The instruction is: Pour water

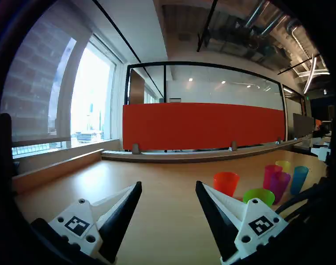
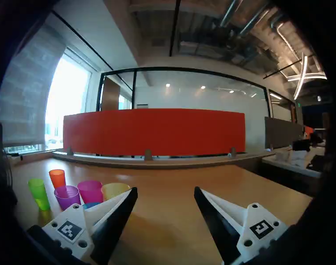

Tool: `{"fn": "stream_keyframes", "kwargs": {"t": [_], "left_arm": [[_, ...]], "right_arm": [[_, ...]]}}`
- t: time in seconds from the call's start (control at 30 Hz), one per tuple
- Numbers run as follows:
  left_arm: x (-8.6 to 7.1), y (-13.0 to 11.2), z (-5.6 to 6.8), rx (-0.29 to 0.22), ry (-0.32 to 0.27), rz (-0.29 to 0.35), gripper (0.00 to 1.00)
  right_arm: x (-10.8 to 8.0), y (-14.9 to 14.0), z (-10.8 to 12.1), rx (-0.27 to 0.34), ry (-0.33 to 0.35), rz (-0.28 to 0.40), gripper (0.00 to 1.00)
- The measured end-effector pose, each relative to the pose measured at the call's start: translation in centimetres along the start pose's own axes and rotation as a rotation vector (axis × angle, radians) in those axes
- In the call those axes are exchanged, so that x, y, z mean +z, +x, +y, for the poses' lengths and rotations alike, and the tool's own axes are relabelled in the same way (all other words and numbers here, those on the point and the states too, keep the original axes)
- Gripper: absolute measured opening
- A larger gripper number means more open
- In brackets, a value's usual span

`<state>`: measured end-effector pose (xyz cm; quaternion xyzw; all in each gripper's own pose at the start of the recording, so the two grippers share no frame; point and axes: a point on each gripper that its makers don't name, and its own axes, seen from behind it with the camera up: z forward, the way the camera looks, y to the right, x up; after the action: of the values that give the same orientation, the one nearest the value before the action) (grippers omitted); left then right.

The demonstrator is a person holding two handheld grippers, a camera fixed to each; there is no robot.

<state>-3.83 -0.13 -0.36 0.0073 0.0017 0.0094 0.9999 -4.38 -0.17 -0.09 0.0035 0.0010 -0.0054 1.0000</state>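
left gripper released, empty | right gripper released, empty | coloured cups upright on wooden table, lower right of left gripper view

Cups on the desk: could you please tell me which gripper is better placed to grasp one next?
Probably left: the left gripper, jaws open, is near the orange cup, which stands apart; the right gripper meets clustered cups.
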Motion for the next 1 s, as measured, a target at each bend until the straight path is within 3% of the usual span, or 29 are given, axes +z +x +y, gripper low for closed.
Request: {"fn": "stream_keyframes", "kwargs": {"t": [1.0], "left_arm": [[-0.09, 0.26, -0.08, 0.001, 0.000, -0.001, 0.90]], "right_arm": [[-0.05, 0.05, -0.02, -0.001, 0.000, 0.000, 0.99]]}}
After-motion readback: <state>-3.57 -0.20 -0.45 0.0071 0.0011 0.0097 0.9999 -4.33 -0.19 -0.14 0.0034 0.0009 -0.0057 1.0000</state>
